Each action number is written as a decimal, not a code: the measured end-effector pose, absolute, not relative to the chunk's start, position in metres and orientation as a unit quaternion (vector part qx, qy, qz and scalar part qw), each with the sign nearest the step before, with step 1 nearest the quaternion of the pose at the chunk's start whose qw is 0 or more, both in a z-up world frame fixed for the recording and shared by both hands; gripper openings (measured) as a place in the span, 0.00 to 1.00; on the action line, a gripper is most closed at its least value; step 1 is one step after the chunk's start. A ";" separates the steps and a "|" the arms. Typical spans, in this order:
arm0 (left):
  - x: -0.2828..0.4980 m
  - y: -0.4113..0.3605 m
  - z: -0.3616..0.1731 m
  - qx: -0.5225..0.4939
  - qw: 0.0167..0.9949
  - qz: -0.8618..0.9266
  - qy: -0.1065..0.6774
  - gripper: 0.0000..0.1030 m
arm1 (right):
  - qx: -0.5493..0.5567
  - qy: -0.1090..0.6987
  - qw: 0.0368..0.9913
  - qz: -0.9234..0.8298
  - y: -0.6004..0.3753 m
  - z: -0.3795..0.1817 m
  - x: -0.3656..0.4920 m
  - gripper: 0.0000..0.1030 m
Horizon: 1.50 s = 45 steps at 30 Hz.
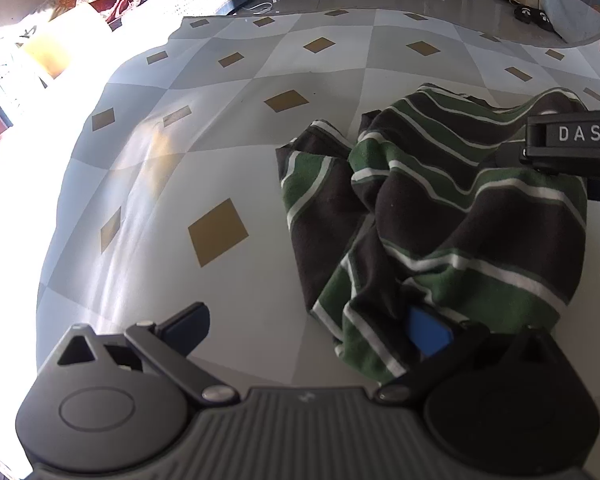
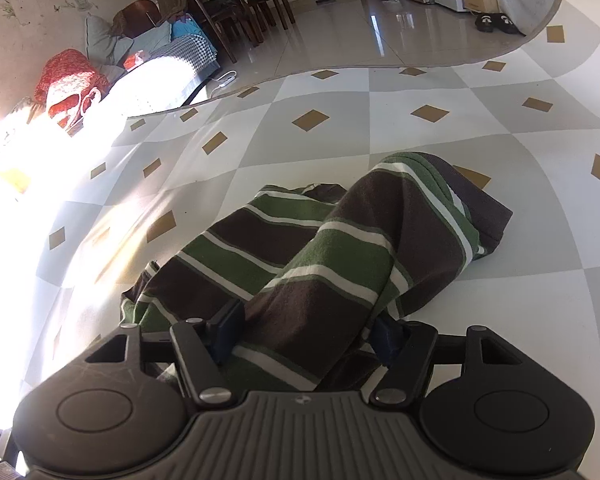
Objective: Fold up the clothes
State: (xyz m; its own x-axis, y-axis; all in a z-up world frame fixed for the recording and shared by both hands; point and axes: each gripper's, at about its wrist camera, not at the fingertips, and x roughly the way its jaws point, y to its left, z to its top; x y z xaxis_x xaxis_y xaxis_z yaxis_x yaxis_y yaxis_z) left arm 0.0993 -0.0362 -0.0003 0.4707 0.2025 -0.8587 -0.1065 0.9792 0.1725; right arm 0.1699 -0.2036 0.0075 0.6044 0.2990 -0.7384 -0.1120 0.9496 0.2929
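A crumpled striped shirt [image 1: 440, 208] lies bunched on the checked table [image 1: 220, 140], nothing folded yet. The left gripper [image 1: 312, 332] stands wide apart, its right pad tucked against the shirt's near hem, its left finger over bare table; it grips nothing. The right gripper [image 2: 308, 334] straddles a thick roll of the cloth that fills the gap between its fingers; whether the pads actually pinch it cannot be told, since the cloth hides the contact.

The step in hand looks like taking hold of the heap to spread it flat. To do that well, each gripper should seize a single edge or corner, not a bundled roll, and the two should draw apart low over the table so the stripes run straight before any fold.

The left view shows the whole heap, a sleeve-like flap on its left, and the right gripper's body at the far side. The right view alone shows the roll between the fingers and the shirt's far end drooping onto the table
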 end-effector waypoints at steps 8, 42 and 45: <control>0.095 -0.044 0.004 0.061 0.856 0.081 0.507 1.00 | 0.091 0.415 0.894 0.144 -0.200 0.018 0.157 0.35; 0.026 -0.070 0.018 0.103 0.857 0.015 0.505 1.00 | 0.012 0.419 0.874 0.247 -0.211 0.051 0.044 0.27; 0.017 -0.073 0.018 0.108 0.858 0.012 0.502 1.00 | 0.006 0.420 0.873 0.246 -0.212 0.052 0.033 0.27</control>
